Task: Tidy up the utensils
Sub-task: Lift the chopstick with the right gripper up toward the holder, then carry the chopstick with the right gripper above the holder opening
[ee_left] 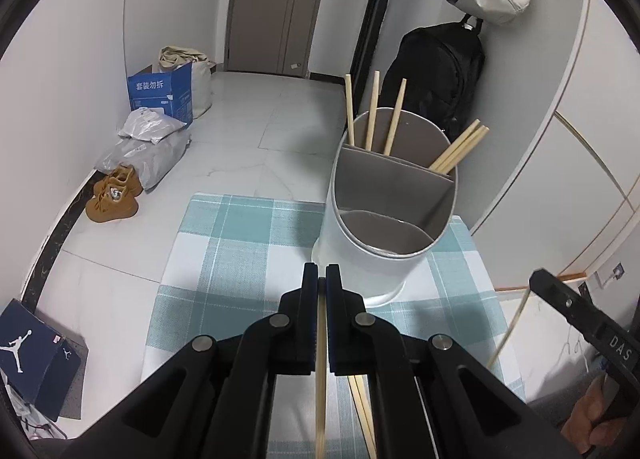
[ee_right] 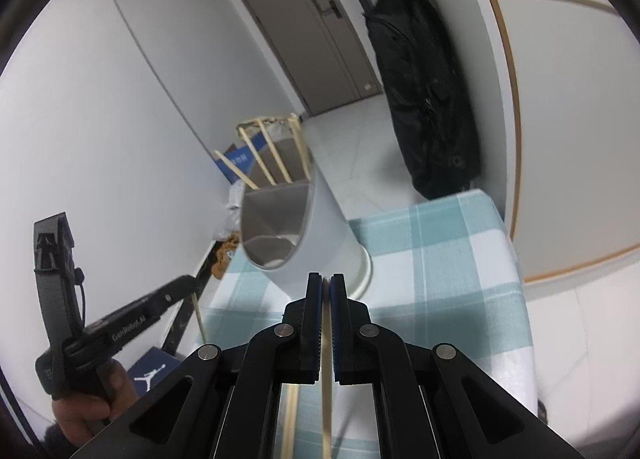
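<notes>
The left gripper (ee_left: 322, 273) has its jaws clamped on one chopstick (ee_left: 320, 387), and the right gripper (ee_right: 326, 283) pinches another chopstick (ee_right: 327, 379) likewise. Both hang over the checked surface (ee_left: 240, 243) just before the holder (ee_left: 384, 215), where more chopsticks (ee_left: 394, 119) stand in its back compartments.

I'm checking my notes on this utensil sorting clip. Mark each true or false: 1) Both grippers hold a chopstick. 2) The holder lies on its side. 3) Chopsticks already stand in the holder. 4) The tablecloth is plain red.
1) True: the left gripper and the right gripper are each shut on a chopstick.
2) False: the holder stands upright on the tablecloth.
3) True: several chopsticks in the holder poke out of its back compartments.
4) False: it is teal and white checked.
</notes>
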`<state>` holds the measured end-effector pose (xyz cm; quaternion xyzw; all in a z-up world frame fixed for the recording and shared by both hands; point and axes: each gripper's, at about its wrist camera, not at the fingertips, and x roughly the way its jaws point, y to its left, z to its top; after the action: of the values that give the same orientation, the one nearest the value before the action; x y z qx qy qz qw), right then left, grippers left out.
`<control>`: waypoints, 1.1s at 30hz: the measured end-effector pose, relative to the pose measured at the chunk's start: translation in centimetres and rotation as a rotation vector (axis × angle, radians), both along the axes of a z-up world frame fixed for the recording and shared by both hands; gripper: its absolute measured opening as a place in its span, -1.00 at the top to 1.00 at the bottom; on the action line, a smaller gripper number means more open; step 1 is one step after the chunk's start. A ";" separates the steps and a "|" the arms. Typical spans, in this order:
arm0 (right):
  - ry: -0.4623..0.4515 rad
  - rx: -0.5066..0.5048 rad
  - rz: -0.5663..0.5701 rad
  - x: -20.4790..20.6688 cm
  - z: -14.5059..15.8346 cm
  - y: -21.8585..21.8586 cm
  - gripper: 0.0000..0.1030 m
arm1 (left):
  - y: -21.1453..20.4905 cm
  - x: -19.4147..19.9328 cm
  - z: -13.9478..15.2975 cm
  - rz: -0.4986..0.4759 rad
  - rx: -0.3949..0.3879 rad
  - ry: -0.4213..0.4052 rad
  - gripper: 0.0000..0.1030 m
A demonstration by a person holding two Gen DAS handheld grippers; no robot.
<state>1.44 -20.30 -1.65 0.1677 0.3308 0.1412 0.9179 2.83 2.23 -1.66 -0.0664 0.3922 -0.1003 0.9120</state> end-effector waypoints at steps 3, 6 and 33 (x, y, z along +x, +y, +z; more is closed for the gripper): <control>-0.033 -0.004 -0.007 -0.4 0.4 0.5 0.94 | 0.3 -0.3 0.5 -0.017 0.008 -0.003 1.00; -0.046 -0.017 -0.006 -0.6 0.6 1.1 0.94 | 0.1 -1.0 1.4 -0.035 0.021 -0.014 1.00; -0.143 -0.030 -0.012 0.2 3.6 2.4 0.94 | -1.2 0.2 5.2 -0.122 0.051 -0.049 1.00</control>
<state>1.60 -17.88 1.93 0.1453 0.2656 0.1424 0.9424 3.01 1.05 3.56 -0.0167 0.3755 -0.1472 0.9149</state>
